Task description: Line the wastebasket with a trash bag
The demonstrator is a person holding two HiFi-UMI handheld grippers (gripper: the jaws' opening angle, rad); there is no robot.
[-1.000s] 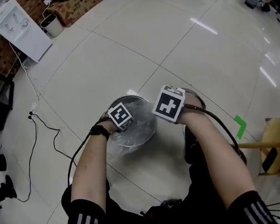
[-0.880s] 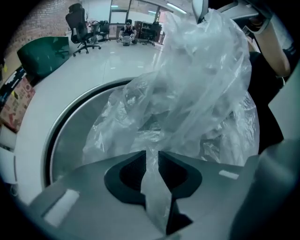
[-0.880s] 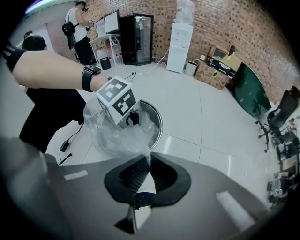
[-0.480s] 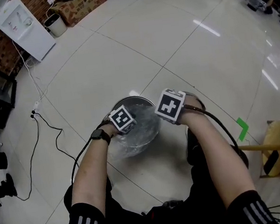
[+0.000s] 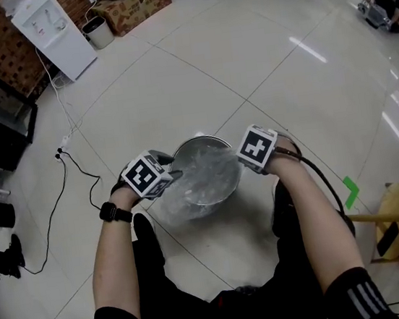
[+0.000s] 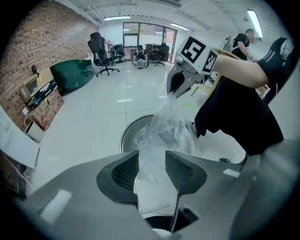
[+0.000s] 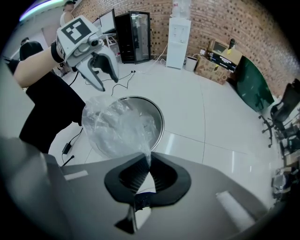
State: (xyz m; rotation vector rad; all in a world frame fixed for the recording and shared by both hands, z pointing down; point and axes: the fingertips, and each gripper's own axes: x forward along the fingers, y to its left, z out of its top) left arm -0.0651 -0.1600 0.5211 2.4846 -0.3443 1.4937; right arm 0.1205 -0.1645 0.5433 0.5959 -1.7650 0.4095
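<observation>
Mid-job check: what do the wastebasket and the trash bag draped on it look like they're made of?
The wastebasket looks like metal, perhaps polished or brushed steel: its round rim and inner wall are silvery grey and catch the light. The trash bag looks like thin clear plastic film with a glossy finish: it crinkles into fine folds and the basket shows through it.

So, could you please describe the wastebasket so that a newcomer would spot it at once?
On the white tiled floor, look at its middle, away from the brick wall. The wastebasket there is round, shiny metal. Unlike the pale bin beside the water dispenser, it has a clear bag spread over it.
</observation>
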